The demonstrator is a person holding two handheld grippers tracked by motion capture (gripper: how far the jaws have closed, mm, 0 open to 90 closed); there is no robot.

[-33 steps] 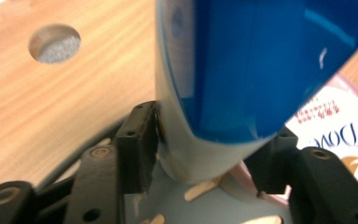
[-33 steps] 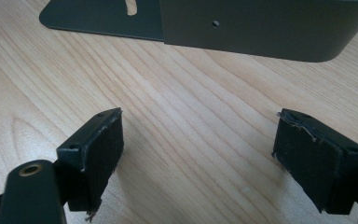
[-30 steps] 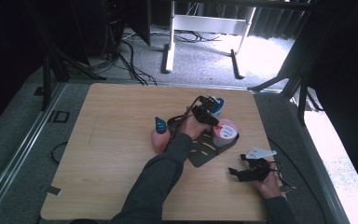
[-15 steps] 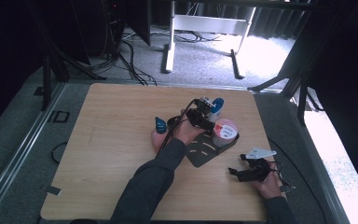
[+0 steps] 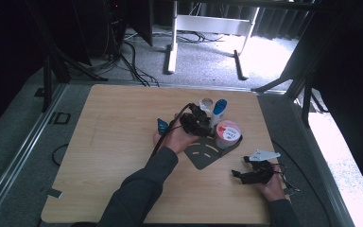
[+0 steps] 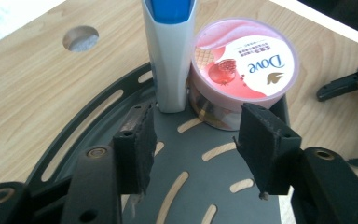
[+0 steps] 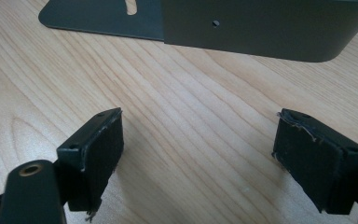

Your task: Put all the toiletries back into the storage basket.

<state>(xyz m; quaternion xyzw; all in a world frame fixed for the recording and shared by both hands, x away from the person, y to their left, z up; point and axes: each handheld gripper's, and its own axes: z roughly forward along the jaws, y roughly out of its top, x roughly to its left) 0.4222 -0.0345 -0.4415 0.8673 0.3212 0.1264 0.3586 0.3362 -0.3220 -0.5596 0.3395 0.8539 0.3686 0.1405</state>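
Note:
A white bottle with a blue top (image 6: pixel 170 56) stands upright on a dark grey slotted tray (image 6: pixel 121 107), touching a pink Dove tub (image 6: pixel 244 60) on its right. My left gripper (image 6: pixel 196 135) hovers over the tray just short of both. Its jaws are open with nothing between them, and they have just been closing a little. In the high view the left gripper (image 5: pixel 202 124) sits left of the bottle (image 5: pixel 219 111) and tub (image 5: pixel 228 132). My right gripper (image 7: pixel 200 144) is open over bare wood near the tray's wall (image 7: pixel 261 28), at the table's front right (image 5: pixel 240 169).
A round hole (image 6: pixel 80 38) is cut in the wooden table (image 5: pixel 113 142) behind the tray. A blue-topped object (image 5: pixel 162 125) stands by my left hand. Cables and a white frame lie on the floor beyond the far edge.
My left gripper has drawn back from the bottle, toward the lower left of the high view. The bottle stays standing on the tray. The right gripper has not moved.

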